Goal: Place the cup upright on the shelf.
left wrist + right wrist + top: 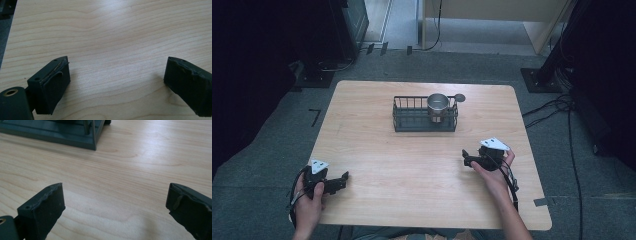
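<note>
A dark wire basket (412, 120) stands on the wooden table (377, 155), a little beyond its middle. A shiny metal cup (438, 103) sits upright in the basket's right end. The basket's base corner (85, 142) appears at the top of the right gripper view. My left gripper (343, 179) rests low at the table's near left corner, held in a hand, open with nothing between its jaws (117, 75). My right gripper (466, 156) is held at the near right, pointing left, also open and empty (115, 200). Both are well short of the basket.
A small round dark object (459, 97) lies on the table just behind the basket's right end. Cables (557, 107) and a stand base (537, 80) are on the grey floor to the right. Dark equipment stands at the back left.
</note>
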Tool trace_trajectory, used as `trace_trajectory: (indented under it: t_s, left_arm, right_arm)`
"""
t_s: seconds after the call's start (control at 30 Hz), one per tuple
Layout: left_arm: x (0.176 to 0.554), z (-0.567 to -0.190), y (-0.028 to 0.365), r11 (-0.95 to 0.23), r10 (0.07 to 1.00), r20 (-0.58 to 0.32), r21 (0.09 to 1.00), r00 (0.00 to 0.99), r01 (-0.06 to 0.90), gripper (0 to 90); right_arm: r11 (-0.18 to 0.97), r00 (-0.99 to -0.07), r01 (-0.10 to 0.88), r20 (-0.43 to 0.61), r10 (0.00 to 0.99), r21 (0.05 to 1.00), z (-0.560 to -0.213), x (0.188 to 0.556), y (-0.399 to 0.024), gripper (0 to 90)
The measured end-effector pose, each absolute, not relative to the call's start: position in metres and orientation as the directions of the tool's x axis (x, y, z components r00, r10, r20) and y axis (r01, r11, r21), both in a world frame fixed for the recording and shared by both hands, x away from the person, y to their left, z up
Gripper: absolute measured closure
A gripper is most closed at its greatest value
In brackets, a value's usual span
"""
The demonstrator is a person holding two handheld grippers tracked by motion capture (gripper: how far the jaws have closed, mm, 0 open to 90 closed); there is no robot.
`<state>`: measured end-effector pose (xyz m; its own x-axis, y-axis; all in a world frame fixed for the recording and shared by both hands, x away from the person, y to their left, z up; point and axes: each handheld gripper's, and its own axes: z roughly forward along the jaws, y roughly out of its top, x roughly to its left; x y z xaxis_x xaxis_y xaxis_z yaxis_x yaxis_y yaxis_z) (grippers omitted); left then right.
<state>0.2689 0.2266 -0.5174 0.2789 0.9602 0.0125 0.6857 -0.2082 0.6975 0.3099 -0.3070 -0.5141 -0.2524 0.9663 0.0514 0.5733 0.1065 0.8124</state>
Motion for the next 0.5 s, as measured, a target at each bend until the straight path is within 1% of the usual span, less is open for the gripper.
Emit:
trace_trajectory:
  t_s: [0.5]
  left_arm:
    - [0.269, -0.517, 0.227, -0.208, 0.96, 0.013, 0.698, 0.278, 0.686, 7.2]
  right_arm:
    - [0.113, -0.236, 0.596, 0.039, 0.971, 0.795, -0.521, 0.292, -0.319, 1.7]
